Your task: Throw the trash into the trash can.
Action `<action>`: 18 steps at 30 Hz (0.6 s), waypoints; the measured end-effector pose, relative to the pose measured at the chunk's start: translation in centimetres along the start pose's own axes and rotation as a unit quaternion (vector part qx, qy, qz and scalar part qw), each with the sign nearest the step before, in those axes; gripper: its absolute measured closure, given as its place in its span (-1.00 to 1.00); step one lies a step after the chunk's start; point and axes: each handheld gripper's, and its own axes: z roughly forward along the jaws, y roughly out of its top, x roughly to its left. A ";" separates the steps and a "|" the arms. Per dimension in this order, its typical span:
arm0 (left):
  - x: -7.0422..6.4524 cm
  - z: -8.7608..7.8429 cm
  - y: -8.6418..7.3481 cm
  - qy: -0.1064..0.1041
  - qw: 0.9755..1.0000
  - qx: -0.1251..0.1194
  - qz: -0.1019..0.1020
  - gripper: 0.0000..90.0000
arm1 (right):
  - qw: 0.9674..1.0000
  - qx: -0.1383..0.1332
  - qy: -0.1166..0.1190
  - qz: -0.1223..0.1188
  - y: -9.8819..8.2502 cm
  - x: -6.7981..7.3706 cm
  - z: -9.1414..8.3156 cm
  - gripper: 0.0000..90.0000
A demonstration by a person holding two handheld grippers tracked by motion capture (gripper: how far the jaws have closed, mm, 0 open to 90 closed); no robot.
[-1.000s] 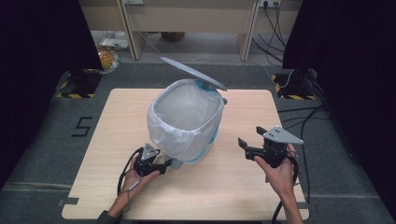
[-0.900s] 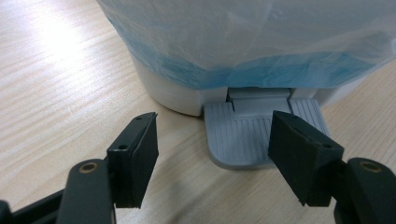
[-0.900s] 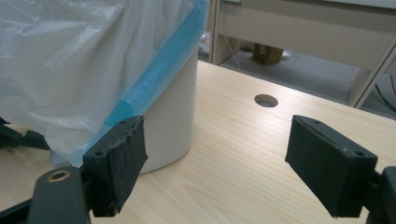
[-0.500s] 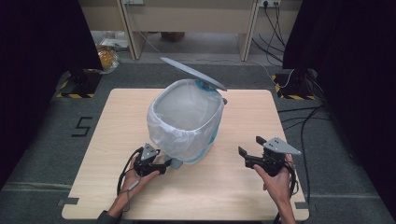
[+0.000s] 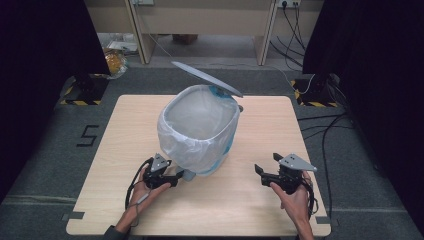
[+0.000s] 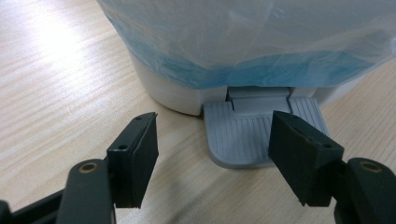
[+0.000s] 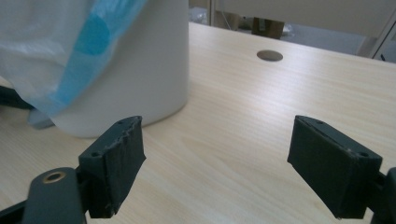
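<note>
Near the tabletop's (image 5: 125,130) front edge, the left gripper (image 5: 172,178) has its jaws spread and pinches nothing, one jaw lying over the grey pedal (image 6: 238,135). The bag-lined pedal bin (image 5: 197,130) stands mid-table, lid up. Toward the front right corner, the right gripper (image 5: 261,172) gapes wide and empty.
</note>
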 end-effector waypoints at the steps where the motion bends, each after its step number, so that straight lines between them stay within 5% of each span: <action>1: 0.0 0.0 0.0 0.000 1.000 0.000 0.000 -0.28 | 1.000 0.000 0.000 0.000 0.0 0.0 0.0 -0.60; 18: 0.1 0.0 0.0 -0.004 1.000 0.002 -0.003 -0.29 | 0.999 0.051 0.001 0.011 -3.5 -0.1 0.8 -0.63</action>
